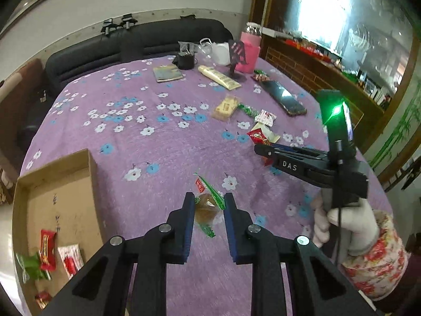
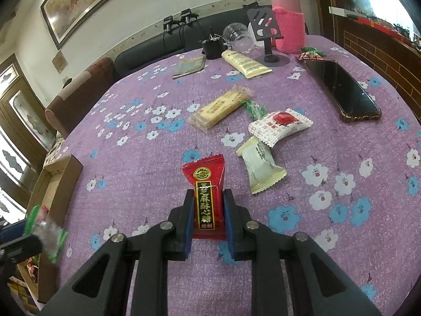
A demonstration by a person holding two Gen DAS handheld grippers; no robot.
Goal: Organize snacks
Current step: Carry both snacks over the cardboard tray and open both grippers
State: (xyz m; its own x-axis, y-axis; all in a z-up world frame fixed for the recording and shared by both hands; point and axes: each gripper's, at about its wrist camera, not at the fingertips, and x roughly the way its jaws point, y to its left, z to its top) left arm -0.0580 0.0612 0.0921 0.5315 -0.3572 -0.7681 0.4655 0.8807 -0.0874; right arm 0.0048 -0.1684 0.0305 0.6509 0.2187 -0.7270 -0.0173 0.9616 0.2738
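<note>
Left fingers (image 1: 209, 205): pinching green-wrapped cake (image 1: 206, 208), above the purple surface (image 1: 158, 142). Right fingers (image 2: 208, 205): pinching red candy (image 2: 206, 197). Box (image 1: 60, 200) at left: holds sorted snacks (image 1: 47, 250). Loose snacks (image 2: 263, 142): on surface beyond.

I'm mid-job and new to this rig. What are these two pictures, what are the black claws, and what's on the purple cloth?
No robot here: a person holds a two-finger gripper in each hand, each with a fisheye camera looking along its fingers. The left-wrist view shows the left gripper shut on a clear, green-edged wrapped snack; a gloved hand holds the other tool. The right-wrist view shows the right gripper shut on a red candy packet. On the flowered tablecloth lie more snacks, such as a white packet, and a phone. The cardboard box at the left already holds some snacks.
</note>
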